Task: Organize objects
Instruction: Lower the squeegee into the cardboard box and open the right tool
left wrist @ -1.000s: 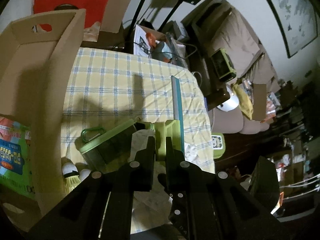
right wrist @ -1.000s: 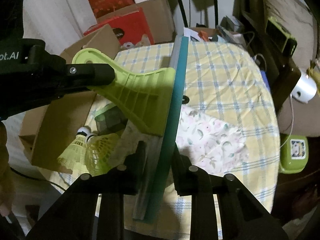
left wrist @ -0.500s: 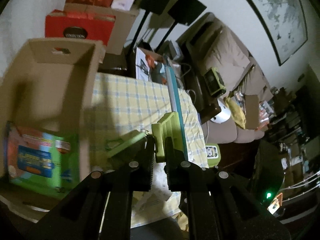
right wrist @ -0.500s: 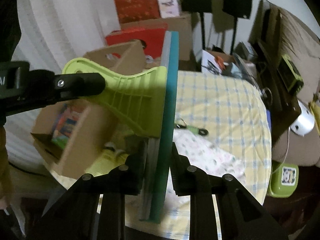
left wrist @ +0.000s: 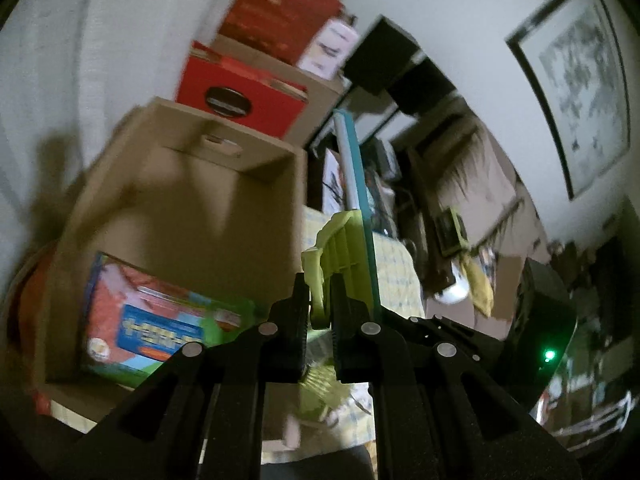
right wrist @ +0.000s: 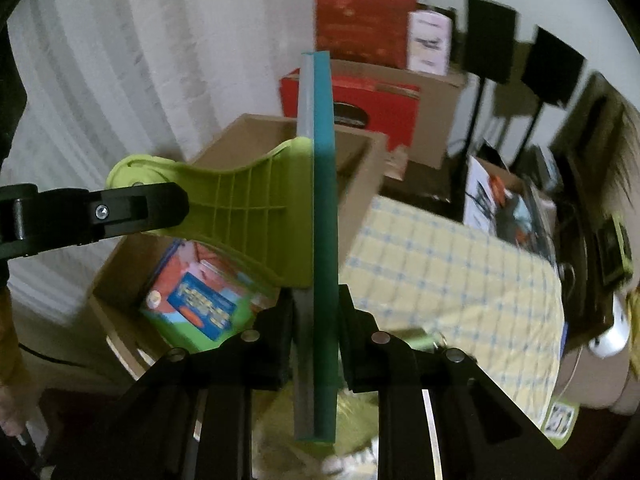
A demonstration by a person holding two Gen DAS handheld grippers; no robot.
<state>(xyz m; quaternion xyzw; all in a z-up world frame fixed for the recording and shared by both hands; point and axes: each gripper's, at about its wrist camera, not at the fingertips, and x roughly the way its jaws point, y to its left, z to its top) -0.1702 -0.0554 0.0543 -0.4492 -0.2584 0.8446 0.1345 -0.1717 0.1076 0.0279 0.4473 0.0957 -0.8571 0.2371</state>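
Together, both grippers' jaws pinch the green squeegee, handle and blade, steadying it toward the cardboard box at eleven o'clock.

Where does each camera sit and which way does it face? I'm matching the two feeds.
Left wrist: on the left gripper, looking down its fingers at the squeegee handle and cardboard box.
Right wrist: on the right gripper, clamping the blade; the left gripper shows beside it.
Shared: squeegee, box, checked tablecloth.

ribbed green plastic squeegee, matt cardboard box, checked cloth tablecloth.
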